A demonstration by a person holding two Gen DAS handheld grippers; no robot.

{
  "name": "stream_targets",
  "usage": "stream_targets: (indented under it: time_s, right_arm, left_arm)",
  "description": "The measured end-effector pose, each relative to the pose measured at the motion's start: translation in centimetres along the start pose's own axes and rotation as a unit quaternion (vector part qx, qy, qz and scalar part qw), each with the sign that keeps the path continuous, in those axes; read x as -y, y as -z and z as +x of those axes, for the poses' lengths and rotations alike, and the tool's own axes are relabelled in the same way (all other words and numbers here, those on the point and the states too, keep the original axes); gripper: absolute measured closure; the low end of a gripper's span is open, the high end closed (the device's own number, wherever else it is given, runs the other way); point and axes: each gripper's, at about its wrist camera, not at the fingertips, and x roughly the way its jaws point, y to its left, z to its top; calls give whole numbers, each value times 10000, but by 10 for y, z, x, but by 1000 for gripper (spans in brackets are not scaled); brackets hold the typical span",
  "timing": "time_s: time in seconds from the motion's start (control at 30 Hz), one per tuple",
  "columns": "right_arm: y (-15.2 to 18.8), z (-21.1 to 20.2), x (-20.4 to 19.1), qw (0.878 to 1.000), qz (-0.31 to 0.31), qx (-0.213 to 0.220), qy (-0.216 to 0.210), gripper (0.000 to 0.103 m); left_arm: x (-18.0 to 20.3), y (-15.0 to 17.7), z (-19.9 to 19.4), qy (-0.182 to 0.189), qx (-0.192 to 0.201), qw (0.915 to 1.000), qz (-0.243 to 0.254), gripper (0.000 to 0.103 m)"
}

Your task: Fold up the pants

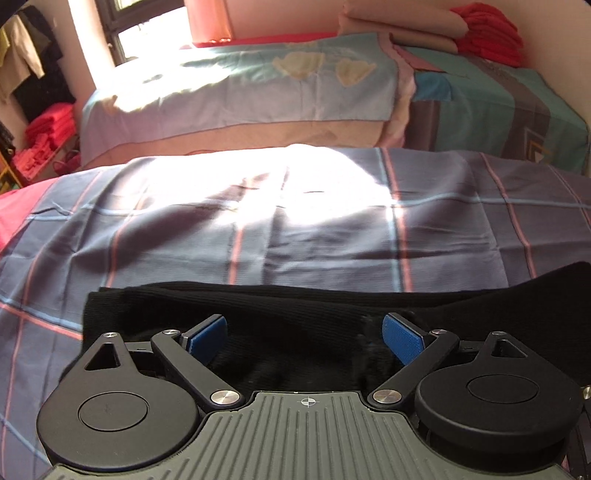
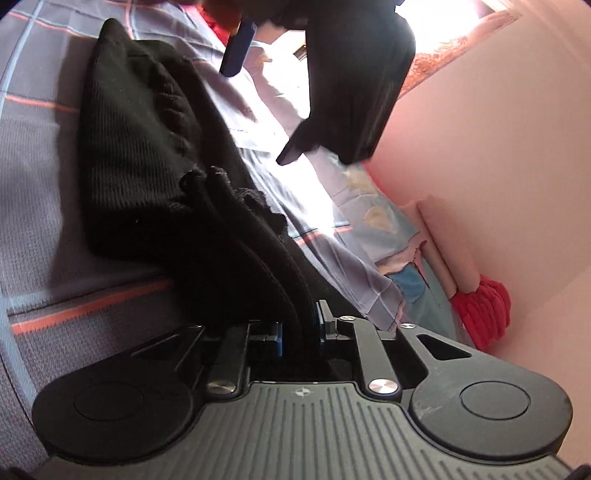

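bed (image 1: 332,236): plaid sheet, grey-blue with pink and pale blue lines; a wide open stretch lies beyond the pants, sunlit in the middle, running to the far edge of the sheet. a second bedcover (image 1: 236,92), pale blue with cream shapes, lies behind that edge, and a wall beyond it.

pants (image 1: 295,317): one pair, black ribbed knit, lying as a long band across the near part of the bed, its far edge straight and parallel to the sheet lines; the left end stops short of the sheet's side, the right end runs out of the left wrist view.

left gripper (image 1: 304,338): above the pants, jaws wide apart, two blue pads (image 1: 402,338) clear of the cloth, nothing held.

right gripper (image 2: 301,328): tilted on its side, jaws narrow, closed on a bunched fold of the pants (image 2: 155,177), which spreads away from it over the sheet. the other gripper shows at the top of this view, with dark cloth hanging near it; what that cloth is cannot be told.

folded red cloth (image 1: 487,33): one stack at the far right corner; another red pile (image 1: 48,125) on a shelf at left.
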Motion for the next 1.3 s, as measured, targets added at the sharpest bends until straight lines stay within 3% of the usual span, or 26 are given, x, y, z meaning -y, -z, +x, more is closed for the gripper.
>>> stream_targets:
  time_s: [0.1,0.2,0.33,0.5,0.67,0.73,0.77,0.83,0.87,0.93,1.0,1.03,1.1,1.13,1.2,1.3]
  right_arm:
    - [5,-4,4,9998,-28,-22,209,51]
    - [23,-17,14,9990,63,-33,443,35]
    - [64,-43,34,9960,200,-168,857,27]
    - [92,-31,72,9801,761,-871,1610,26]
    - [63,-8,72,9895,755,-387,1168,26]
    - [67,1,85,9867,777,-358,1382,26]
    - [74,5,97,9816,1075,-521,1488,23]
    - [94,13,119,9685,1879,-1072,1236,21]
    - [100,11,119,9677,1939,-1203,1075,21]
    - [87,-7,102,9788,1327,-920,1261,25]
    - [74,-23,88,9874,994,-426,1152,29]
    - [75,-22,85,9904,842,-406,1020,28]
    - [87,-3,89,9832,850,-973,1290,30]
    - [96,3,103,9763,1276,-1264,1205,28]
    - [100,-8,125,9645,2158,-1316,769,25]
    - [85,-37,111,9832,1455,-1055,304,25]
  left_arm:
    - [24,16,26,-21,-256,9995,186,0]
    - [27,33,30,-293,110,9990,319,0]
    - [22,33,28,-208,157,9991,332,0]
    - [22,32,28,-206,189,9990,348,0]
    - [26,35,28,-292,267,9985,388,0]
    - [29,36,26,-334,314,9976,509,0]
    - [30,36,26,-345,331,9973,552,0]
    - [31,36,26,-357,326,9971,591,0]
    - [32,35,26,-356,324,9969,618,0]
    - [35,35,26,-407,337,9961,710,0]
    - [35,35,28,-424,335,9959,728,0]
    - [35,34,28,-417,320,9961,710,0]
    - [34,33,29,-387,276,9967,666,0]
    - [33,32,29,-369,259,9968,655,0]
    - [31,31,30,-333,226,9970,658,0]
    - [28,29,31,-261,144,9979,570,0]
